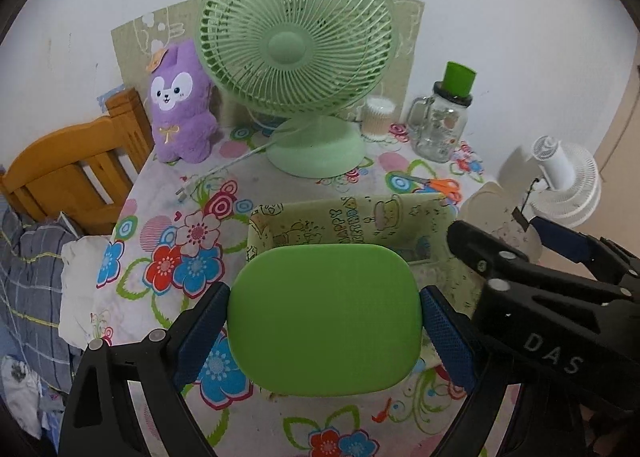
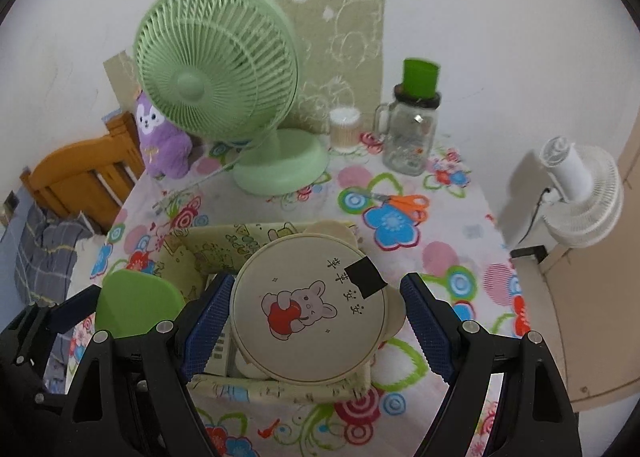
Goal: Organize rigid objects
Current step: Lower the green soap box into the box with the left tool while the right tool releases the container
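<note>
My left gripper [image 1: 324, 321] is shut on a flat green rounded object [image 1: 324, 319], held just in front of a pale green patterned box [image 1: 360, 217]. It also shows in the right wrist view [image 2: 134, 307] at the box's left side. My right gripper [image 2: 316, 321] is open over the box [image 2: 208, 249]. A cream round object with a rabbit picture [image 2: 308, 309] lies tilted on the box between the fingers; the right finger stands clear of it. The right gripper also shows in the left wrist view [image 1: 520, 249], at the right.
A green desk fan [image 1: 298, 45], a purple plush toy [image 1: 180, 109], a cotton swab jar [image 1: 378, 115], a glass jar mug with a green cup on top [image 1: 442, 125] and orange scissors [image 2: 404, 205] stand on the flowered tablecloth. A wooden chair [image 1: 76, 169] is at the left. A white fan [image 2: 580, 193] is at the right.
</note>
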The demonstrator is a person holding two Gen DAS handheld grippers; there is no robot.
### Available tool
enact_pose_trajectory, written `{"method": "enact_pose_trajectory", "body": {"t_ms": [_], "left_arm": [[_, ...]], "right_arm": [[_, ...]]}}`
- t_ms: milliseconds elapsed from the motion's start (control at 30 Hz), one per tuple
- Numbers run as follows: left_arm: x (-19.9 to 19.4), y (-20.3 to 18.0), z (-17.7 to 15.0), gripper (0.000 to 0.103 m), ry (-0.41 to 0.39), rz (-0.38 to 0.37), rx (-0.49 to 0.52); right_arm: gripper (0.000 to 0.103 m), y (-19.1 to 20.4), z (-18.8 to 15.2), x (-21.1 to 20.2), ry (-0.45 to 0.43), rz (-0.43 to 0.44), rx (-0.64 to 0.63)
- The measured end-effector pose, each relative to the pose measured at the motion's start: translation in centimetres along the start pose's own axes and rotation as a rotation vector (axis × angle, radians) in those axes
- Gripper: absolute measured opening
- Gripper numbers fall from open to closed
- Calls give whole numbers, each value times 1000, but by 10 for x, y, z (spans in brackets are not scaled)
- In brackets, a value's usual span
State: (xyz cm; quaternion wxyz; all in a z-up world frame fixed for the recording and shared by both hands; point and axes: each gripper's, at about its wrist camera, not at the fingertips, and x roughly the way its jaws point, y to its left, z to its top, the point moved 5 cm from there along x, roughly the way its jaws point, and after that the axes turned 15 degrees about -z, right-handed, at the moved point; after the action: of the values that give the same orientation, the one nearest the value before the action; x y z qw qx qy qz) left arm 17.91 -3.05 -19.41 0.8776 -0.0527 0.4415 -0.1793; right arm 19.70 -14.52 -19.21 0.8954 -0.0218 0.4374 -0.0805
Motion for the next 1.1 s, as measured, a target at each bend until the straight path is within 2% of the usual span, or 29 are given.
{"method": "enact_pose_trajectory", "body": {"t_ms": [367, 533, 767, 933, 1100], "left_arm": [[24, 6, 4, 95, 27, 37, -33], [36, 8, 2, 95, 46, 46, -43], [50, 11, -5, 95, 84, 58, -57], [54, 9, -5, 95, 85, 94, -11], [55, 9, -4, 95, 92, 92, -7]], "right_arm": [[85, 24, 10, 34, 32, 65, -71], [85, 34, 6, 53, 76, 88, -86], [85, 39, 1, 69, 104, 96, -105], [86, 42, 1, 75, 101, 91, -121], [86, 39, 1, 73, 90, 82, -139]]}}
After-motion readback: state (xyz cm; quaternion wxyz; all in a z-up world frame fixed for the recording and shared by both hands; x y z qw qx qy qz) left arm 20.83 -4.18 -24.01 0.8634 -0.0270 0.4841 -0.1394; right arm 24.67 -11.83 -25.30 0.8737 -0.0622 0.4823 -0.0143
